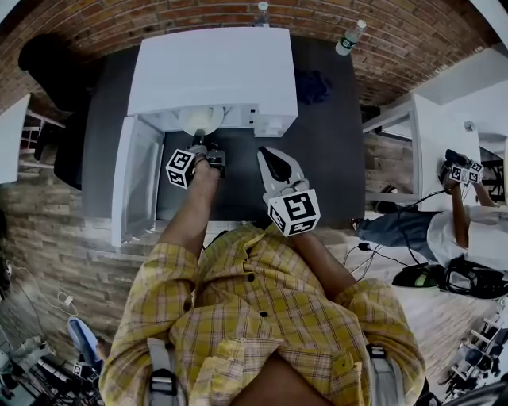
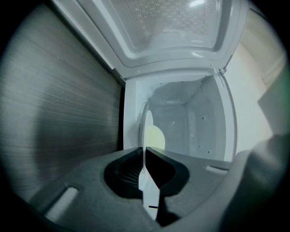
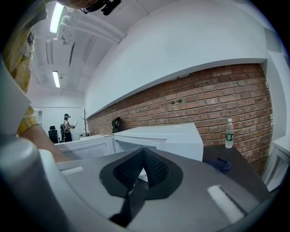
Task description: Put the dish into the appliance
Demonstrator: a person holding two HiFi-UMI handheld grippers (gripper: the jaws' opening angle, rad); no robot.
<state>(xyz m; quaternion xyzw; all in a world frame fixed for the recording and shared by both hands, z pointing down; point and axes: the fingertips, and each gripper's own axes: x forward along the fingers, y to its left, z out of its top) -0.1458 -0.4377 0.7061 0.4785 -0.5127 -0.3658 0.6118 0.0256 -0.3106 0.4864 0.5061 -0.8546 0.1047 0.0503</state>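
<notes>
A white microwave (image 1: 214,75) stands on the dark table (image 1: 329,151) with its door (image 1: 135,178) swung open to the left. My left gripper (image 1: 200,147) is at the oven's mouth, shut on the rim of a white dish (image 1: 198,120) that reaches into the cavity. In the left gripper view the left gripper (image 2: 145,152) clamps the dish (image 2: 147,131) edge-on, with the white cavity (image 2: 190,122) behind it. My right gripper (image 1: 270,158) hangs back right of the opening, shut and empty. In the right gripper view the right gripper (image 3: 145,150) points at the microwave (image 3: 167,136).
A blue cloth (image 1: 313,86) lies on the table right of the microwave, and a water bottle (image 1: 349,37) stands by the brick wall. A second bottle (image 1: 262,12) is behind the oven. A white table (image 1: 429,151) and a seated person (image 1: 468,222) are at the right.
</notes>
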